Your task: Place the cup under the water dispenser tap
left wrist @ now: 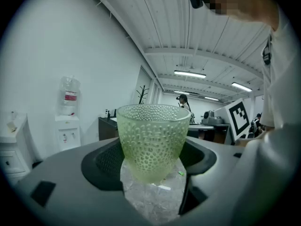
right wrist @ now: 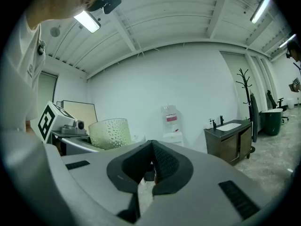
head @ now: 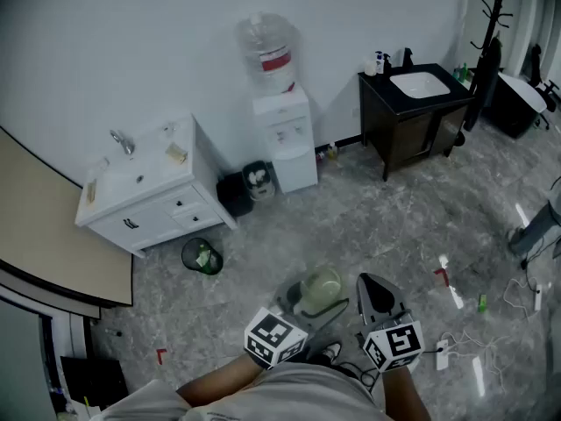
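A pale green dimpled glass cup (head: 321,288) stands upright between the jaws of my left gripper (head: 316,303), which is shut on it, low in the head view. In the left gripper view the cup (left wrist: 151,140) fills the middle, clamped by the left gripper (left wrist: 150,168). My right gripper (head: 375,289) is just right of it, jaws together and holding nothing; its own view shows the right gripper (right wrist: 151,166) with the cup (right wrist: 110,133) to its left. The white water dispenser (head: 285,139) with a bottle on top stands far off against the back wall; the dispenser (left wrist: 68,131) shows small and distant.
A white sink cabinet (head: 145,182) stands left of the dispenser. A black bin (head: 237,196) sits by the dispenser and a green waste bin (head: 202,257) on the floor nearby. A dark sink cabinet (head: 421,103) and coat rack (head: 491,24) are at right. Cables (head: 465,340) lie on the floor.
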The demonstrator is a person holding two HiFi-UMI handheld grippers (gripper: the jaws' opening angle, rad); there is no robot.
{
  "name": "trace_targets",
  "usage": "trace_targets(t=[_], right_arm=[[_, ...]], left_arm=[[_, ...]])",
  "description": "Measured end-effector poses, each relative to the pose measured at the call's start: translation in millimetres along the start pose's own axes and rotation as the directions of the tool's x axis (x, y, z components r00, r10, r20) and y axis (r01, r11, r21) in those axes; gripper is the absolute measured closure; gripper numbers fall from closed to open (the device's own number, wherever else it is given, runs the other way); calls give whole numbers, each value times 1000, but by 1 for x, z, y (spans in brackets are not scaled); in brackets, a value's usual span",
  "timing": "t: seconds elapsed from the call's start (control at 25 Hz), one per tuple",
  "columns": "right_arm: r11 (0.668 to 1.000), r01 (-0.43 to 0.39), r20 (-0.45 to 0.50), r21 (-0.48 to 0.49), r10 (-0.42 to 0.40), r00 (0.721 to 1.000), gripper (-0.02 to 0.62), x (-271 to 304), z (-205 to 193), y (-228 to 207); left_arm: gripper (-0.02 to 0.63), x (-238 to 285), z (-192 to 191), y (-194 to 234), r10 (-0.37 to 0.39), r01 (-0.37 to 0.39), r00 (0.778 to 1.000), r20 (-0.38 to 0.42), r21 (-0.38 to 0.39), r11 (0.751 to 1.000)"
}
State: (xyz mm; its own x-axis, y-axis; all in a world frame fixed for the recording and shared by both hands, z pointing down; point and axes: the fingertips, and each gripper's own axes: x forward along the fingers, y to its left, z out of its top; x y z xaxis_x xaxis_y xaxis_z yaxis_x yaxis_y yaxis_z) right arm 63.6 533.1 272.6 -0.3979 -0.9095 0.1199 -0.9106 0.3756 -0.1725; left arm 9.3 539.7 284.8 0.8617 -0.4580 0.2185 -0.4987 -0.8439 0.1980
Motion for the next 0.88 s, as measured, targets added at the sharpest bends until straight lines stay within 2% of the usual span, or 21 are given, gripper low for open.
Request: trace_targets(t=[0.44, 0.72, 0.88], right_arm=[[999, -30, -32, -21, 29, 999, 580, 68, 5, 1], [996, -82, 10, -31, 83, 997, 580, 159, 36, 6], [997, -61, 30, -49, 63, 998, 580, 212, 50, 6]], left_arm=[[242, 6, 5, 65, 34, -34, 999, 8, -14, 999], [242, 20, 31, 152, 26, -26, 999, 21, 35, 999], [242, 27, 44, 205, 11, -13, 1000, 24, 61, 998]])
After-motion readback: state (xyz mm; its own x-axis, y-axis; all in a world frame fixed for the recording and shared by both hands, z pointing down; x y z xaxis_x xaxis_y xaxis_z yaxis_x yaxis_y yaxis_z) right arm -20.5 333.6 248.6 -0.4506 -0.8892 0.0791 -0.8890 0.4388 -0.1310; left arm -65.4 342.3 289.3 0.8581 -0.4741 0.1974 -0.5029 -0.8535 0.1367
